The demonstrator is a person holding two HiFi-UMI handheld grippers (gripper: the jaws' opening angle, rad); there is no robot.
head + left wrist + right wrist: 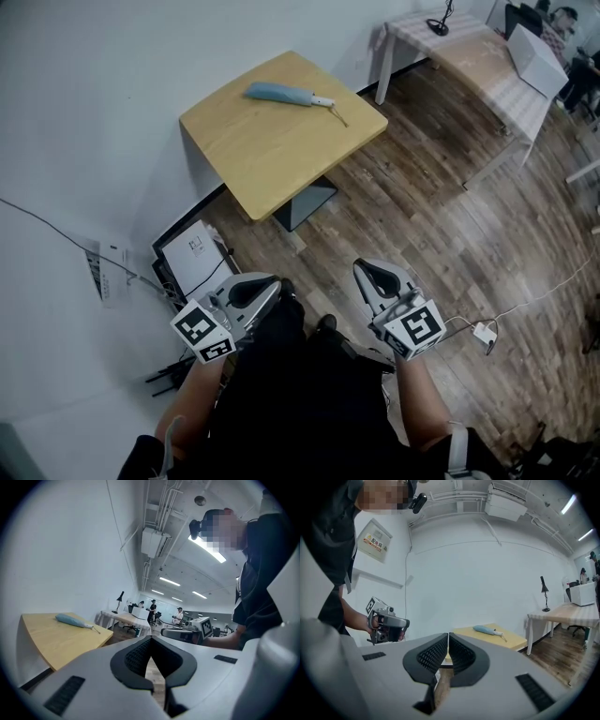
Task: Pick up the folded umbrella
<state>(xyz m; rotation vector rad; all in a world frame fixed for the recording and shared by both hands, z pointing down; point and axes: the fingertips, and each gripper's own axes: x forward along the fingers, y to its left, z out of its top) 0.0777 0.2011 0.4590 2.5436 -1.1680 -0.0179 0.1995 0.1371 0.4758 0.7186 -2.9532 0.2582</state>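
The folded umbrella (286, 94), pale blue with a white handle end and a thin strap, is lying flat on the small square wooden bench (272, 155) that is standing against the white wall (94, 112). It is resting near the bench's far edge, with its handle pointing toward the open room. Nothing is touching it.

The person is standing well back from the bench on the wooden floor (422, 206) and is holding one tool in each hand at about waist level. Both are pointing roughly toward the bench and are well apart from the umbrella. The left tool (269, 286) is keeping its jaws together, with the black ribbed pads meeting at the tips and nothing between them. The right tool (373, 274) is also closed, with only a thin slit showing between its pads, and it is gripping nothing.

A flat white box (192, 258) is leaning by the wall beside the bench foot, with cables lying around it. Farther off, a longer bench (487, 56) is carrying a black desk lamp (439, 21).
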